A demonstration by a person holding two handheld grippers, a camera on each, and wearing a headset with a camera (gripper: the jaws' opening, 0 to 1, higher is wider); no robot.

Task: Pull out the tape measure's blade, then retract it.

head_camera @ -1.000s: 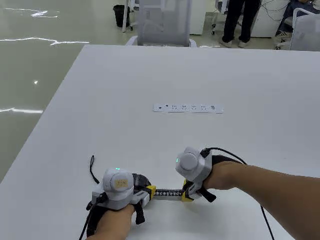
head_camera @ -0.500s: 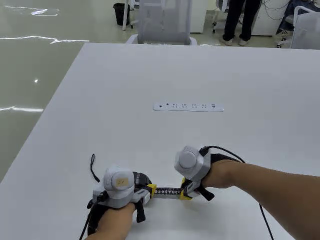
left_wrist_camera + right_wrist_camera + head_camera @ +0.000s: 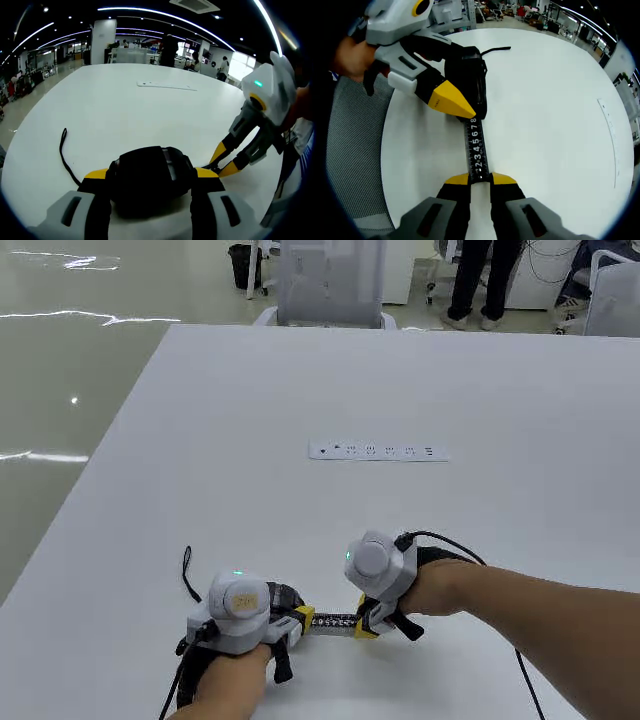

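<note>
Left gripper (image 3: 151, 173) grips tape measure (image 3: 470, 75), right gripper (image 3: 480, 177) blade (image 3: 476, 145), near table (image 3: 400, 380) edge

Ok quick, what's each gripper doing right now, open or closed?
Left gripper: closed, holding the tape measure case.
Right gripper: closed, holding the end of the blade.

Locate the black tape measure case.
The black tape measure case sits at the white table's near edge in the head view, clamped in the left gripper, left of the right gripper.

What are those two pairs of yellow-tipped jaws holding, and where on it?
The left gripper clamps the tape measure's black case by its sides; the right gripper pinches the free end of its blade.
</note>
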